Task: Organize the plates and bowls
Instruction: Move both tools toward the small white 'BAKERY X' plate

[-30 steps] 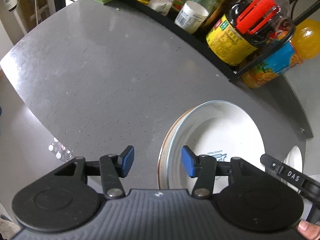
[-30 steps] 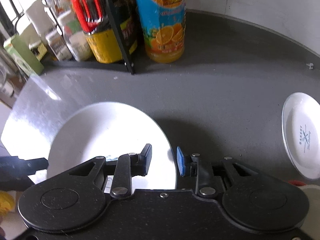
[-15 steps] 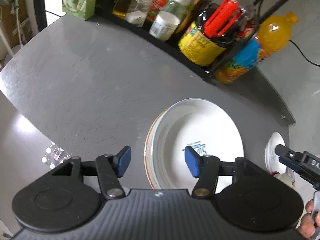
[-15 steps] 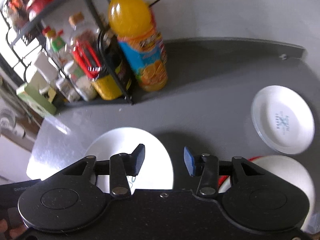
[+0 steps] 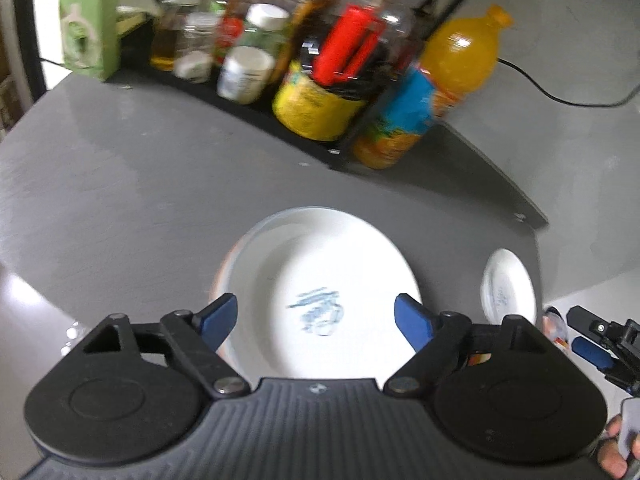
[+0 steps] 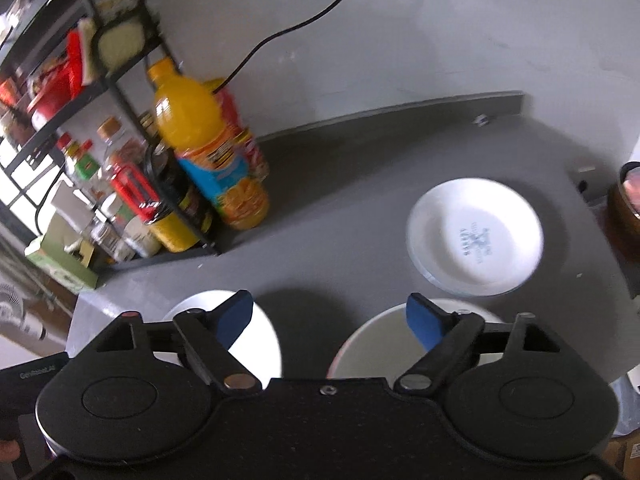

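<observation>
A large white plate (image 5: 320,280) with a blue mark lies on the grey counter, stacked on another plate whose orange-tinted rim shows at its left. My left gripper (image 5: 316,320) hovers above it, open and empty. A small white plate (image 5: 508,288) lies to the right. In the right wrist view the small plate (image 6: 476,236) sits at centre right, a white bowl (image 6: 384,336) lies just under my right gripper (image 6: 330,316), and the large plate (image 6: 260,340) shows at lower left. The right gripper is open and empty.
A black rack (image 5: 256,92) holding bottles, jars and a red tool lines the back of the counter (image 5: 120,184), with an orange juice bottle (image 6: 208,148) beside it. A green box (image 5: 86,36) stands at far left. A brown dish (image 6: 624,208) sits at the right edge.
Both grippers have pulled back and risen away from the large plate, and both jaws have opened wider. The small plate and the bowl have come into the right wrist view.
</observation>
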`<state>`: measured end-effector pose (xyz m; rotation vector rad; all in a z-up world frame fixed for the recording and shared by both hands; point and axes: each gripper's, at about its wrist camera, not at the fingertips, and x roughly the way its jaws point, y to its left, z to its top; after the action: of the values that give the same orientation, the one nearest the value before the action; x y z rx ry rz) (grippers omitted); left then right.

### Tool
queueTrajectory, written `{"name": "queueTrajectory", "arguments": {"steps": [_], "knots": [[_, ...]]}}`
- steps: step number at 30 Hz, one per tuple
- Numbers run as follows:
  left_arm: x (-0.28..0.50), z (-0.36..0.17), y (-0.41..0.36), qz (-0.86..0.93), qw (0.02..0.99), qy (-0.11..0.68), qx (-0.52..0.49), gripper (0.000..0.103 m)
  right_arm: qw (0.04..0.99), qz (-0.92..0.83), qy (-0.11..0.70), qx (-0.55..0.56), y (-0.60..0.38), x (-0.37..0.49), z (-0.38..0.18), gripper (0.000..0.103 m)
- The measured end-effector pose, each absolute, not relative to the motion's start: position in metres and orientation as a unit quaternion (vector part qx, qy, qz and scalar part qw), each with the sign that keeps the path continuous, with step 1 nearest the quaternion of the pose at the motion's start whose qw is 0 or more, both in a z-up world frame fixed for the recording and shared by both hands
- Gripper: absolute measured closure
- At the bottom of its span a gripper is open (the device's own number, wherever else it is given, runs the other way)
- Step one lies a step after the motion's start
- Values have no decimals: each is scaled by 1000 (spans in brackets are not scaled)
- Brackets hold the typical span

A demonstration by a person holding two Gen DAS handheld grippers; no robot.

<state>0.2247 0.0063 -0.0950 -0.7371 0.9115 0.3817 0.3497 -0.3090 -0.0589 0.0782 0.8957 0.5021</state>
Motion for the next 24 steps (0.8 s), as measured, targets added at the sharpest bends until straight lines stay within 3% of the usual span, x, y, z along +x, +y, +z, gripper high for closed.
{"name": "queueTrajectory", "arguments": {"steps": [2,18,24], "knots": [[234,-93,-1,172,819,427,-343,18,874,231,425,43,-321,355,-58,11],[366,-87,-88,119,828,457,-303,17,870,174,446,116,-429,448,-94,11],[421,-107,-116,110,822,478,-290,18,858,171,464,135,-453,487,-125,21]]}}
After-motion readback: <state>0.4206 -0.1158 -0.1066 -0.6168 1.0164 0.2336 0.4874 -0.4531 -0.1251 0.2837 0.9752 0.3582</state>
